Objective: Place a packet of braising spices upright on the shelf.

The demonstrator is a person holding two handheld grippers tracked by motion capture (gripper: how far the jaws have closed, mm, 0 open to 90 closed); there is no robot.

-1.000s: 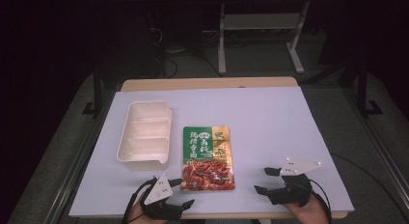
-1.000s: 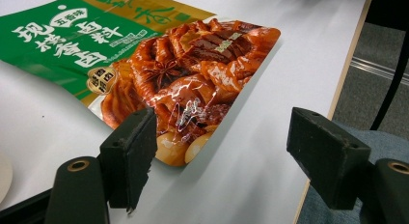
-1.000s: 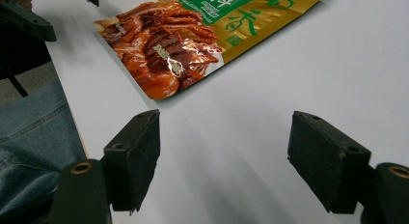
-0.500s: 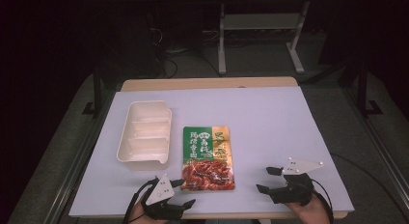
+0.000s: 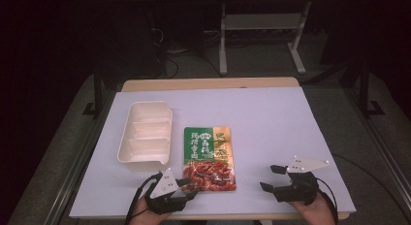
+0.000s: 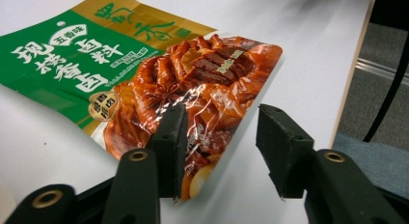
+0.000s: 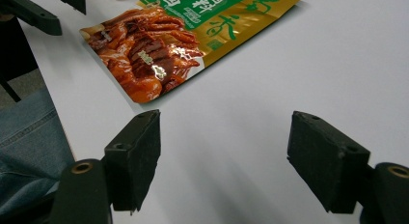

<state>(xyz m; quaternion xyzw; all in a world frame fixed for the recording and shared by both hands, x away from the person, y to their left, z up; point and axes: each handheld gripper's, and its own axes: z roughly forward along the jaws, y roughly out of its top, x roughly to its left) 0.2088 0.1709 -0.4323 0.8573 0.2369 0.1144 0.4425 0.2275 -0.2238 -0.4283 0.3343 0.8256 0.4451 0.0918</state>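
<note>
The sauce packet (image 5: 209, 159), green and gold at its far end with a picture of braised meat at the near end, lies flat on the white desk (image 5: 271, 123) near the front edge, just right of a white divided tray (image 5: 145, 136). The left tongs (image 6: 219, 139) have just been closing and now stand about half spread around the packet's near corner: in the left gripper view one jaw sits over the printed film, the other on the bare desk beyond the packet's edge, with a clear gap left, so nothing is pinched yet. The left hand (image 5: 145, 208) lies low at the desk's front edge, tongs angled toward the packet. The right tongs (image 7: 224, 156) are spread wide over bare desk, well apart from the packet, holding nothing; the right hand (image 5: 315, 208) rests at the front edge.
</note>
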